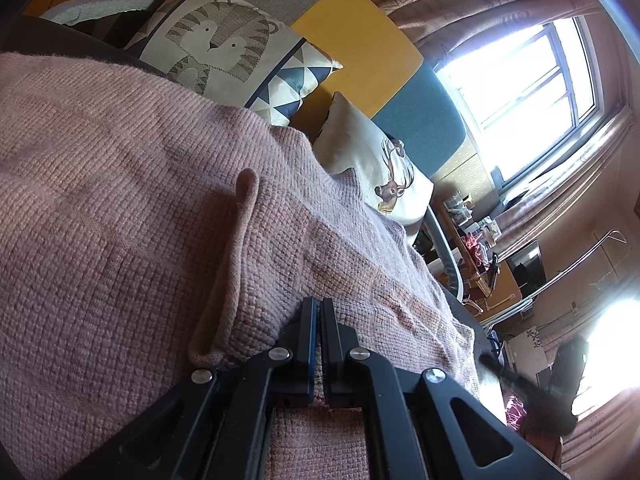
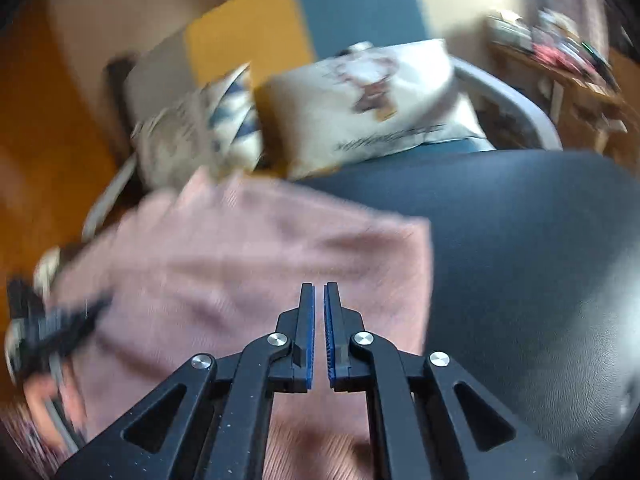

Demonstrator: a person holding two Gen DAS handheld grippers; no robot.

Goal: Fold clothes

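Folding is judged to be partly done. Nearest in the left wrist view, the left gripper [image 1: 319, 312] is seen closed on the pink knitted sweater [image 1: 120, 184], with a strip of the knit pinched between its pads. In the right wrist view, the right gripper [image 2: 319, 296] is seen almost closed, with only a thin slit between the blue pads, and nothing is held in it; it hangs just above the sweater [image 2: 248, 264].

The sweater is laid on the dark seat [image 2: 520, 240], where it forms a rough rectangle with one straight edge. A rolled cord-like edge [image 1: 240, 240] lies on top of it, so at least one part seems to be folded over already. A further fold and some smoothing are probably left, but the picture is blurred and this cannot be told surely.

Farther back, a tiger cushion [image 1: 224, 44] and a deer cushion [image 1: 380, 176] are propped against the coloured backrest [image 1: 360, 40]. No basket, box or other container for clothes is visible.
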